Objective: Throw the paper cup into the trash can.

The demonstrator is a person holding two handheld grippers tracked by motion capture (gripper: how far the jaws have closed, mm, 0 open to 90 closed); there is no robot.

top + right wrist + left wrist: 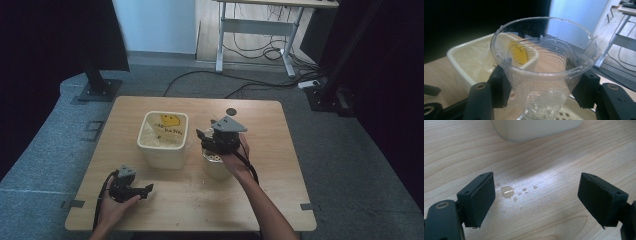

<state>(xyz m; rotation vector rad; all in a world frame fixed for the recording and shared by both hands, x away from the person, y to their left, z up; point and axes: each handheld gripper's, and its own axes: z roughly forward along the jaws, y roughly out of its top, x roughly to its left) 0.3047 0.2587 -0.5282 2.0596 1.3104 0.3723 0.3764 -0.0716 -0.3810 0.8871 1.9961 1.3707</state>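
A wooden worktop (260,195) is seen from above, with a cream rectangular tub (163,138) standing near its middle; a yellow mark is printed on the tub's inner far wall. Just to the right of the tub, the right claw (214,142) is held above a pale round container (216,164) that stands on the worktop. In the right gripper view, a clear plastic cup (544,67) is gripped between the two black jaws, which press on its ribbed lower wall from either side. The cup is held roughly upright, its long axis near vertical and its open mouth facing up and slightly toward the camera. Behind it the tub can be seen, and below it part of a pale rim with dark specks inside.

The left claw (140,190) is held low over the near left part of the worktop, well apart from the tub. Its jaws are spread wide with nothing between them. Beneath them, a few small droplets of liquid (510,192) lie on the wood.
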